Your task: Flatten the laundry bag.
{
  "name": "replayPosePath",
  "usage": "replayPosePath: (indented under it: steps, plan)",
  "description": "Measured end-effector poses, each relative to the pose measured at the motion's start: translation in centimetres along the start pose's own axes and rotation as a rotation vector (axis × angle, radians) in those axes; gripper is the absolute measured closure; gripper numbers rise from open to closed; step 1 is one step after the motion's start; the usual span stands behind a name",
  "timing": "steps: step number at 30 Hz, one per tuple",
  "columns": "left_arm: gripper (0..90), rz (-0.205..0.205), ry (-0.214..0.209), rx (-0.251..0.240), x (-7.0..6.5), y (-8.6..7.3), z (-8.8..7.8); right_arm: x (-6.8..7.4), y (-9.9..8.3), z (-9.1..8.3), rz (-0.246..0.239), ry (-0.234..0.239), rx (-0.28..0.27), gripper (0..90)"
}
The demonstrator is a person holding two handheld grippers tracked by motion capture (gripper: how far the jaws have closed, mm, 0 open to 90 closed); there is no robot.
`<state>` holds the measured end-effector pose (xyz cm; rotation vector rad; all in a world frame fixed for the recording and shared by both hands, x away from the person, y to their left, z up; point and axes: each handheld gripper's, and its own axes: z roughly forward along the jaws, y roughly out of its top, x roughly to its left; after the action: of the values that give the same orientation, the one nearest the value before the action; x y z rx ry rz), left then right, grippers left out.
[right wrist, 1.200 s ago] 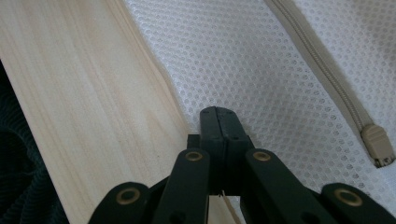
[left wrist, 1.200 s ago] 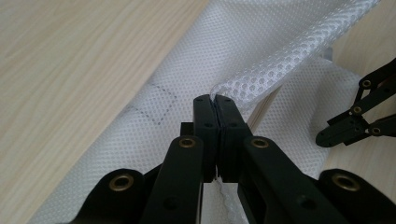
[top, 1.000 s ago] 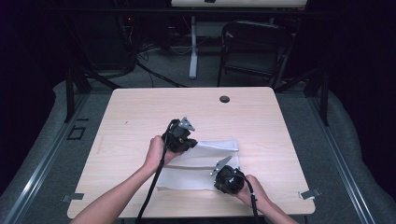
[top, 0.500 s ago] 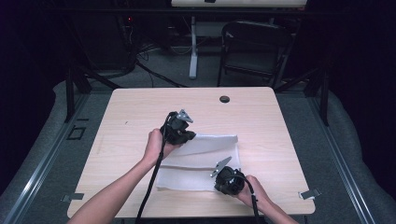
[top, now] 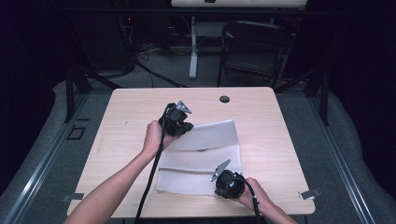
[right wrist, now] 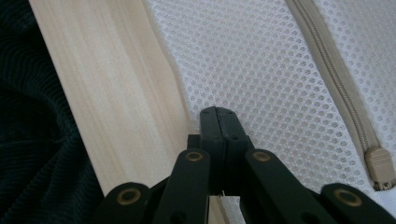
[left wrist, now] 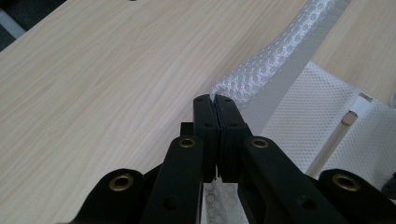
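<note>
The white mesh bag [top: 201, 158] lies flat on the near half of the surface [top: 126, 116], partly folded: its far left corner is raised off the wood and drawn toward the middle, so a strip of mesh arches up while the rest lies spread out. A beige zipper [right wrist: 336, 70] runs along the bag, its pull [right wrist: 380, 168] near the edge by the right gripper; that the bag stays so flat suggests it is empty.

The left gripper [top: 180, 125] is clenched on that lifted corner; in the left gripper view the mesh bag [left wrist: 275, 60] rises straight out of the closed jaws as a taut, curling band. Held high like this, the corner can be carried across the bag, which looks like a fold in progress.

The right gripper [top: 223, 179] is clamped on the near edge of the bag and sits low against the surface. In the right gripper view a sliver of mesh peeps out below the closed jaws. Its job seems to be that of an anchor: pinning the near edge keeps the light fabric from sliding while the other hand pulls.

A small dark round disc [top: 224, 99] sits near the far edge of the surface, well apart from the bag.
</note>
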<state>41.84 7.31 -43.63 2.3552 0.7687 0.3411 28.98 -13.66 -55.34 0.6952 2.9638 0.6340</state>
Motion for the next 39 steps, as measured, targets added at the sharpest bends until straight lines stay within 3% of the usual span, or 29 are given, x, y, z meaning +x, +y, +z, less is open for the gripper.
replayPosePath:
  steps: [12, 15, 20, 23, 32, 33, 35, 39]
  plan:
    - [89.0, -0.014, 0.084, 0.015, 1.4, 0.9, 0.4, 0.5, -0.4, -0.2, 0.002, 0.013, 0.009, 90.0]
    - [89.0, -0.026, 0.090, 0.012, 1.8, 1.0, 0.7, 0.6, -0.5, -0.4, -0.021, 0.006, 0.030, 90.0]
    - [89.0, -0.037, 0.114, 0.000, 2.3, 1.4, 1.1, 0.9, -0.9, -0.3, -0.006, 0.030, 0.014, 90.0]
    - [89.0, -0.042, 0.125, -0.009, 2.6, 1.8, 1.4, 0.9, -0.9, -0.5, -0.017, 0.028, 0.036, 90.0]
    - [88.8, -0.046, 0.155, -0.023, 3.0, 2.8, 3.2, 0.7, -1.1, -0.5, 0.024, 0.045, 0.019, 90.0]
    - [88.8, -0.044, 0.160, -0.019, 3.0, 2.9, 3.4, 0.9, -1.3, -0.1, 0.066, 0.069, -0.030, 90.0]
    - [88.7, -0.048, 0.166, -0.026, 3.0, 3.1, 3.8, 0.6, -1.1, -0.5, 0.030, 0.048, 0.022, 90.0]
    - [88.5, -0.056, 0.182, -0.023, 3.1, 3.5, 4.6, 0.8, -1.1, -0.4, 0.050, 0.053, 0.005, 90.0]
